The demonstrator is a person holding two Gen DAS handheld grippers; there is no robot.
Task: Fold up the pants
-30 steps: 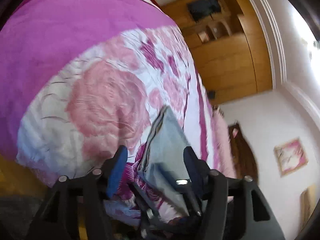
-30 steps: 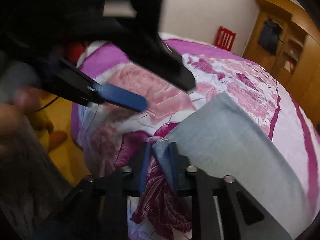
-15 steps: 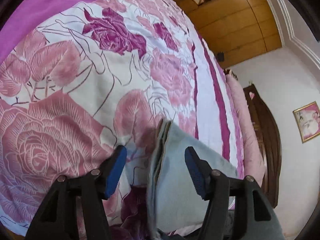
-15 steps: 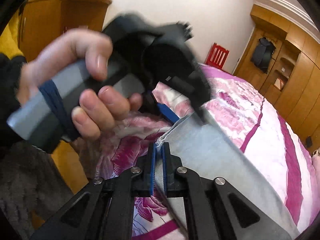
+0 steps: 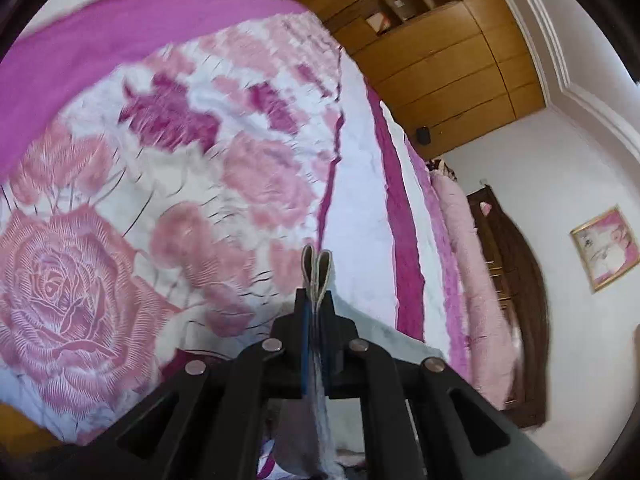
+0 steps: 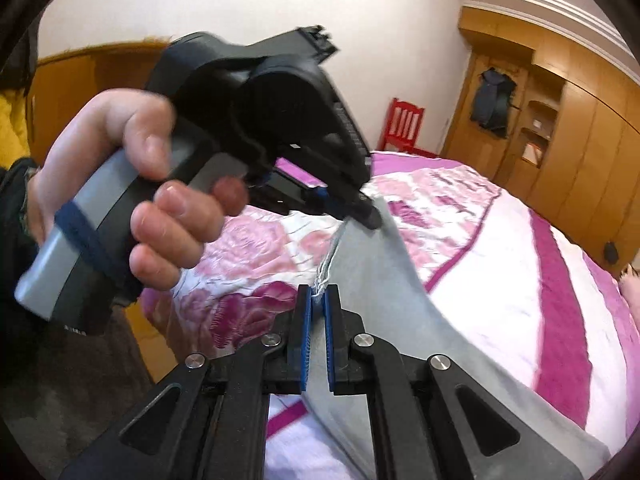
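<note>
Pants (image 6: pixel 400 300) hang above the bed (image 5: pixel 120 208), pinched by your just-closed left gripper (image 5: pixel 317 300) and clamped right gripper (image 6: pixel 318 292).

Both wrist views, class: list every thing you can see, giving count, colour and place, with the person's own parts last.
pants: one, pale grey, lifted off the bed by one edge
bed cover: one, pink and white roses, magenta bands, over the bed
wardrobe: one, light wood, far wall
chair: one, red, beyond the bed
picture: one, gold frame, white wall
left gripper: black, blue pads, just closed on the pants' edge
right gripper: black, blue pads, clamped on the pants
hand: one, holding the left gripper
</note>
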